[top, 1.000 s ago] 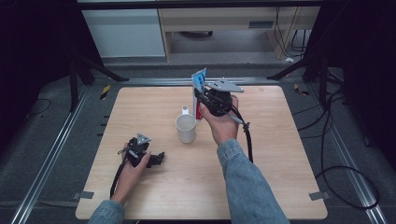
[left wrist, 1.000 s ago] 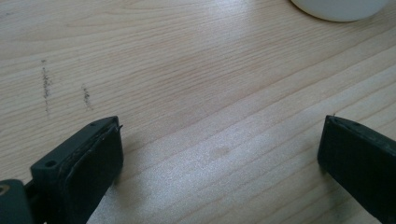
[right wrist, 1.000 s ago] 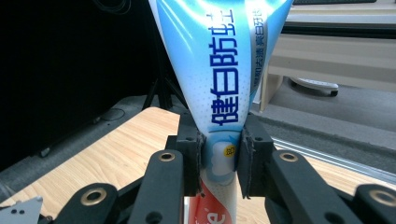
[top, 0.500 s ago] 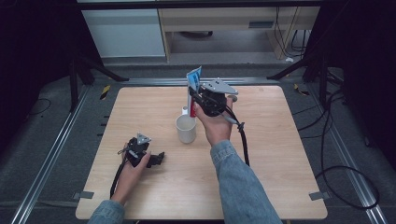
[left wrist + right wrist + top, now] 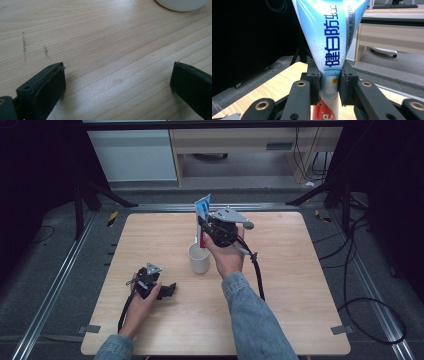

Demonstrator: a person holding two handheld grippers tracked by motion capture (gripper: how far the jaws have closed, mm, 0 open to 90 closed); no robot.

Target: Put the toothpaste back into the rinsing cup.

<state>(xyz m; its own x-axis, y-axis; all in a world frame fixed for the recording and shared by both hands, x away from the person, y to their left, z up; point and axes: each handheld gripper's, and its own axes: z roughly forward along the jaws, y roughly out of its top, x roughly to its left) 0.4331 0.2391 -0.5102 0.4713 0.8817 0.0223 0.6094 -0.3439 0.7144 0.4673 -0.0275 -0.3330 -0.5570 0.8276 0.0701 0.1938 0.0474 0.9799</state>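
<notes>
The right claw [image 5: 329, 86] grips a blue, white and red toothpaste tube [image 5: 329, 37] upright between its jaws, the tube's lower end hanging just above and behind the white cup [image 5: 199, 259] on the bench [image 5: 300, 285]. The left claw [image 5: 169, 290] rests on the bench with its jaws spread wide and nothing between them, the cup well ahead of it.

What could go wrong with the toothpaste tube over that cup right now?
1. The right tongs pinch the toothpaste tube across its soft middle, so it may slip or squeeze.
2. The tube hangs beside the white cup's far rim, not clearly over its mouth; lowering could knock the cup over.
3. The left tongs rest open on the table, not steadying the cup.
</notes>
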